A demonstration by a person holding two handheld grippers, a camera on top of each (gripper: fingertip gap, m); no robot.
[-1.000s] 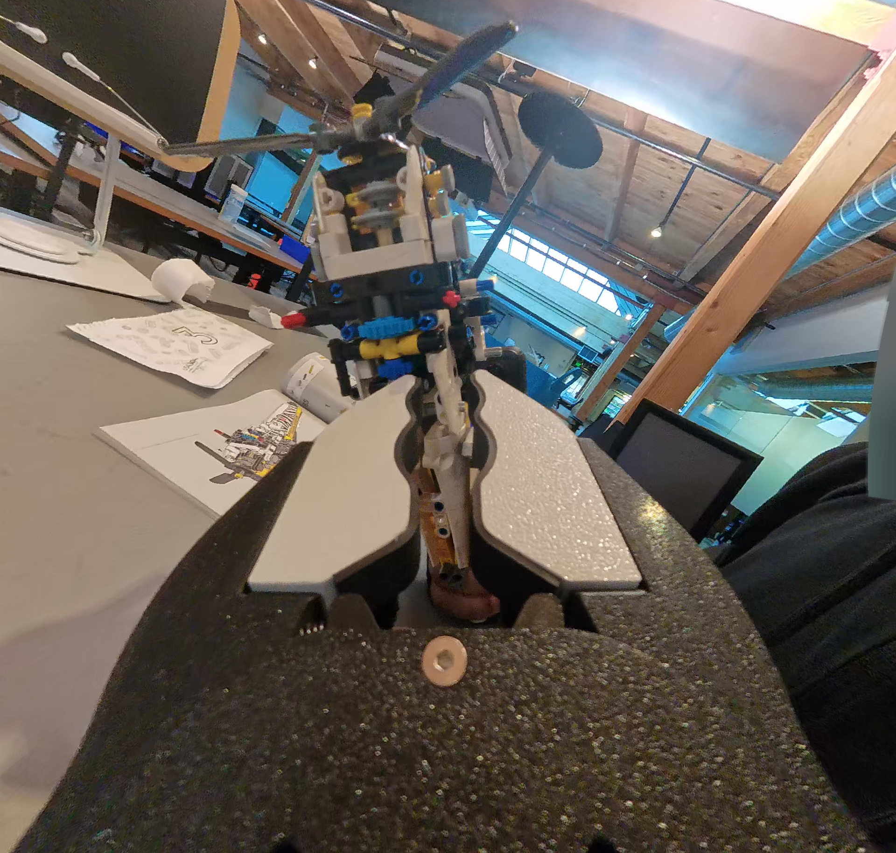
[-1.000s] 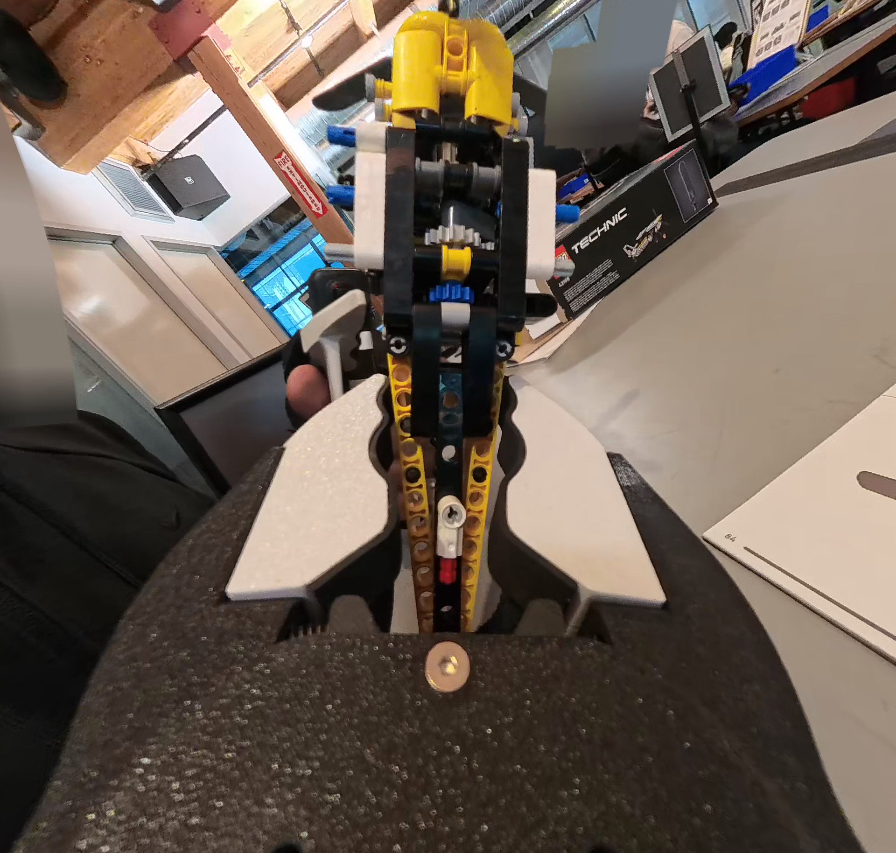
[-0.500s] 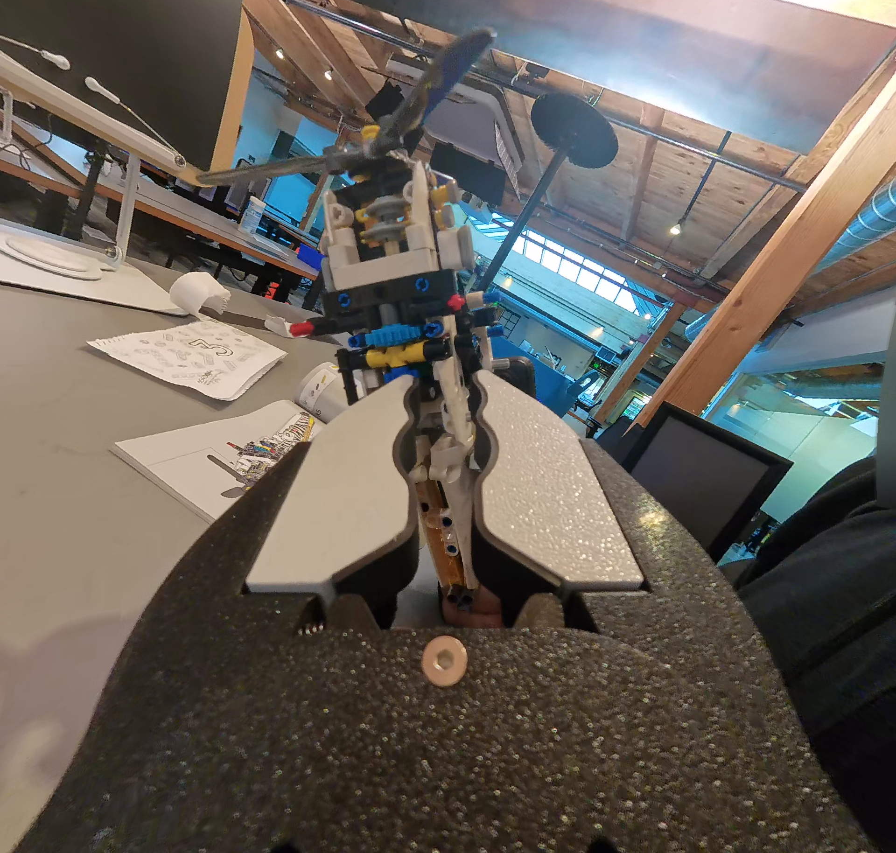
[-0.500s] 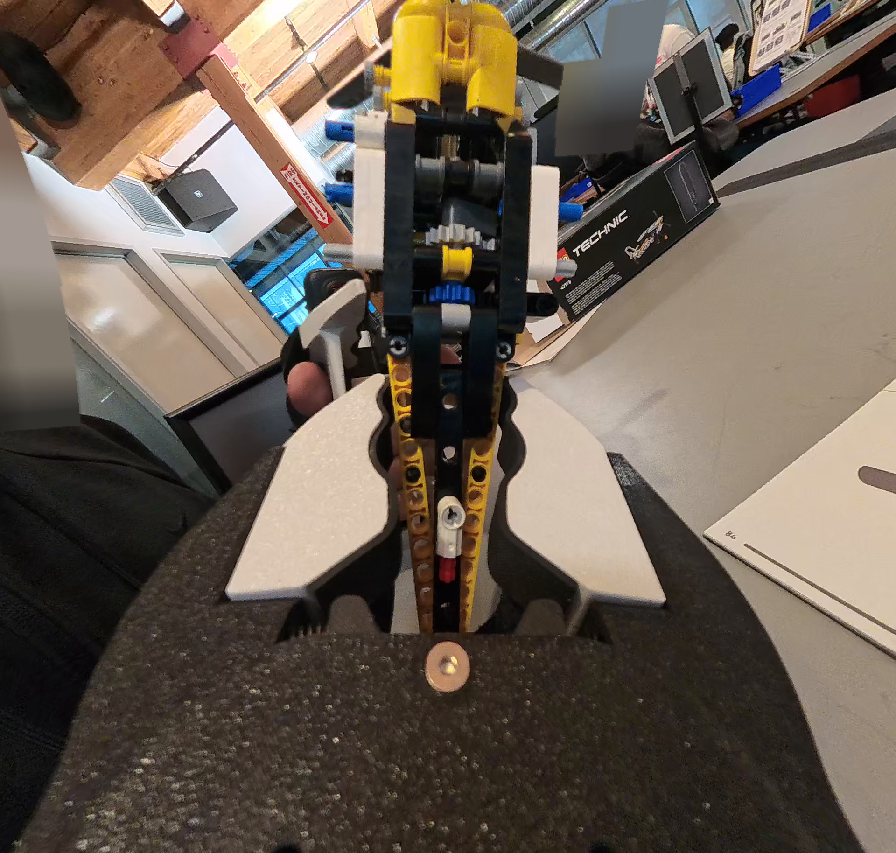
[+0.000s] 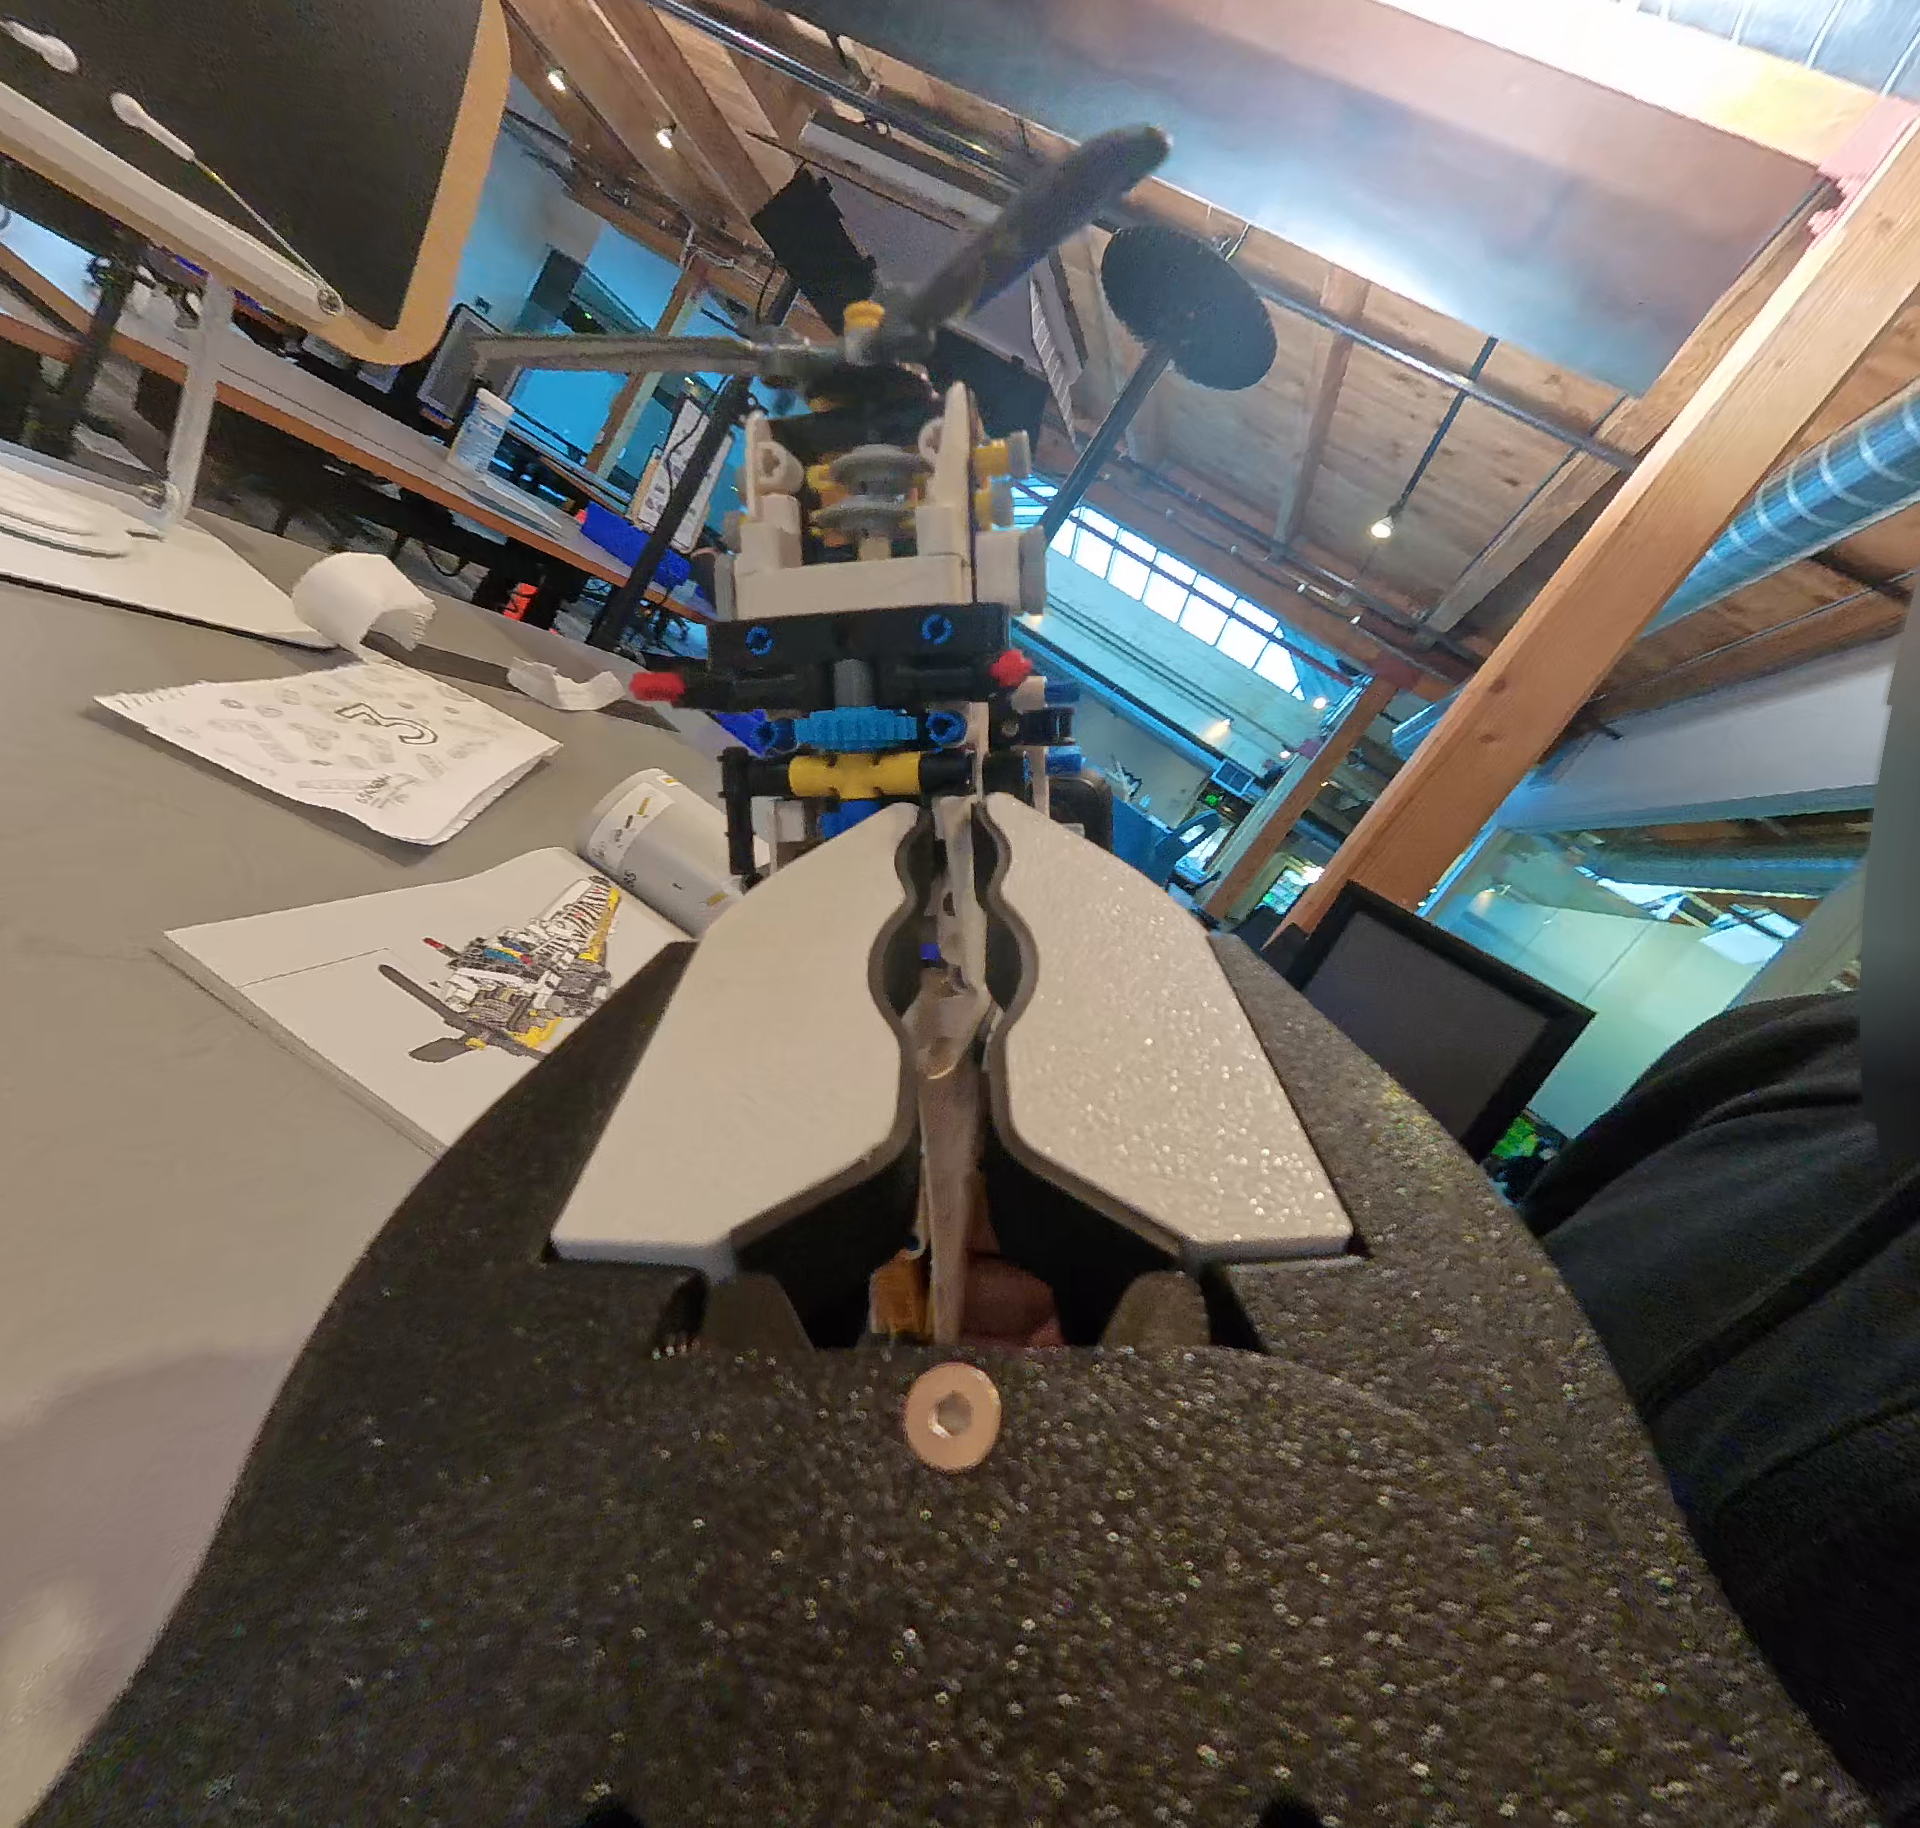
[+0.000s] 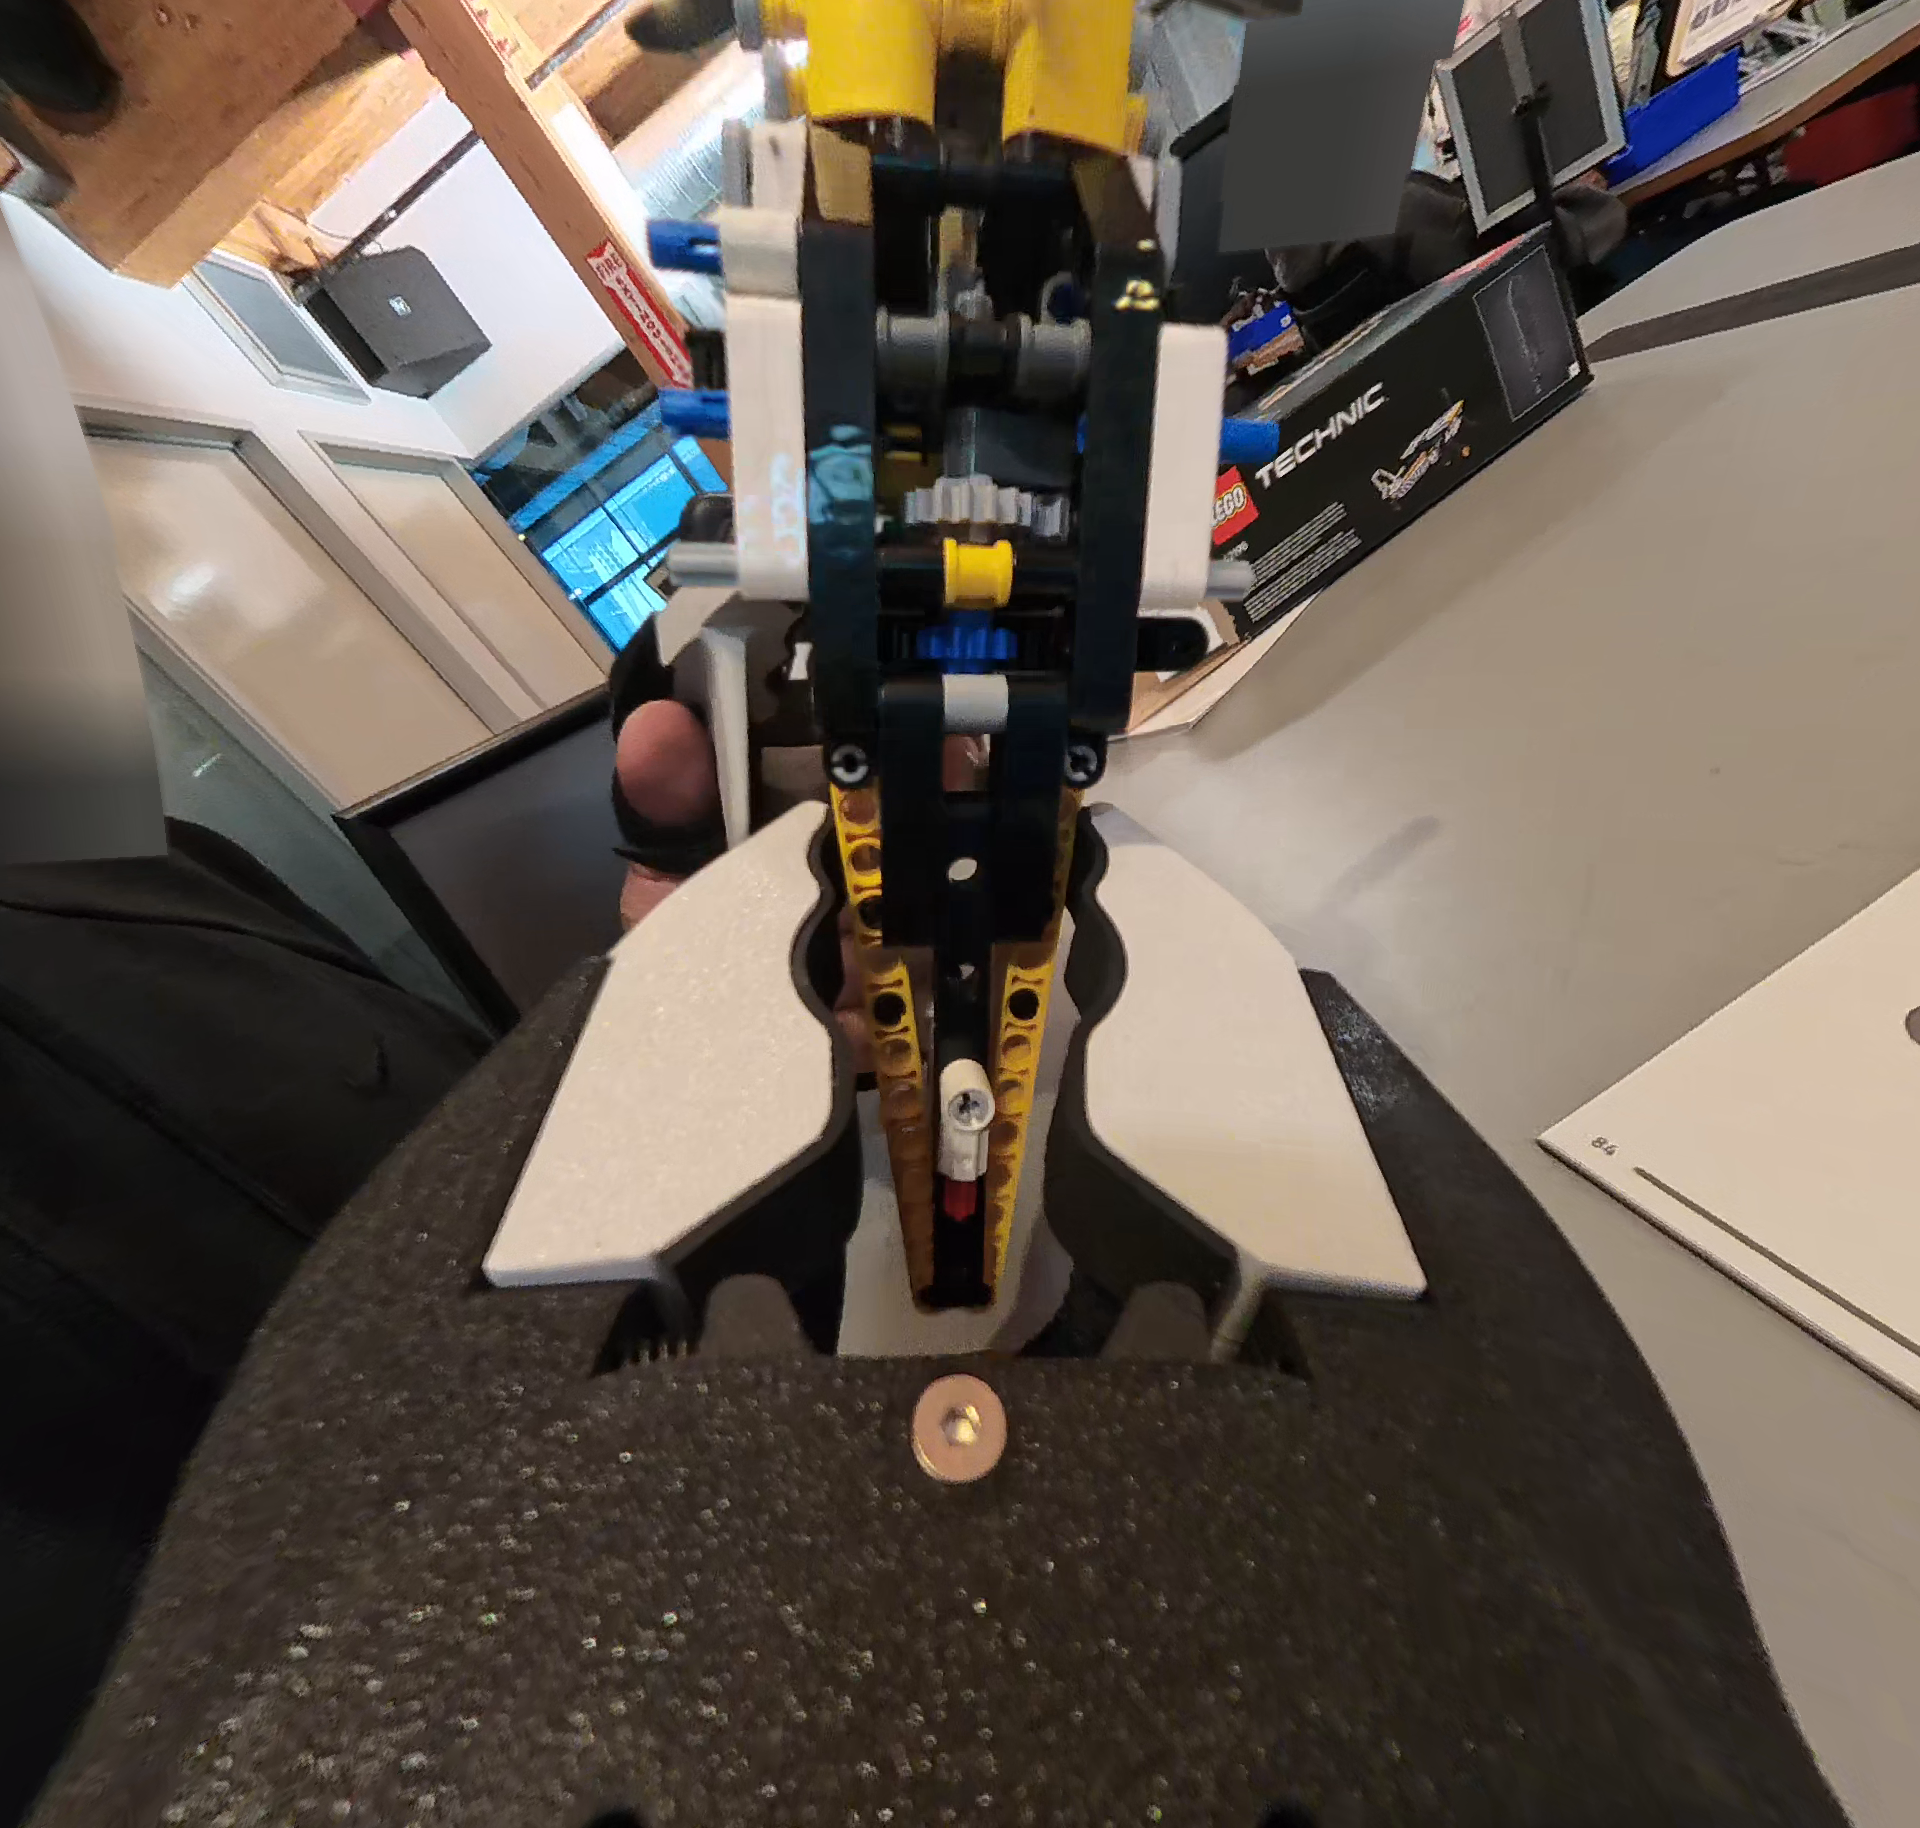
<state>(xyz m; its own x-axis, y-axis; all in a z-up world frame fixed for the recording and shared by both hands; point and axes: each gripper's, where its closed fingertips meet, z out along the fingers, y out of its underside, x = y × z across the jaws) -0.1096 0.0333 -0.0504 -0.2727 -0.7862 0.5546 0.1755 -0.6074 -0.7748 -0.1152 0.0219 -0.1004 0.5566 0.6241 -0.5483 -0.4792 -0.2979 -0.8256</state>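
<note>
Grey worktop (image 5: 156,999) fills the left of the left wrist view, carrying an open instruction booklet (image 5: 416,978) the other view misses; the right wrist view shows a black box (image 6: 1403,448) at upper right. Centre frame, the brick-built helicopter model (image 6: 966,407) stands up. Right hand-held gripper (image 6: 961,905) clamps its yellow-black tail; left hand-held gripper (image 5: 951,833), nearly closed, pinches a thin white piece beneath the rotor.

toy brick helicopter (image 5: 868,635) | yellow, black, white, blue | upright, off the counter | pinched by left hand-held gripper (image 5: 951,822) and right hand-held gripper (image 6: 961,822)
</note>
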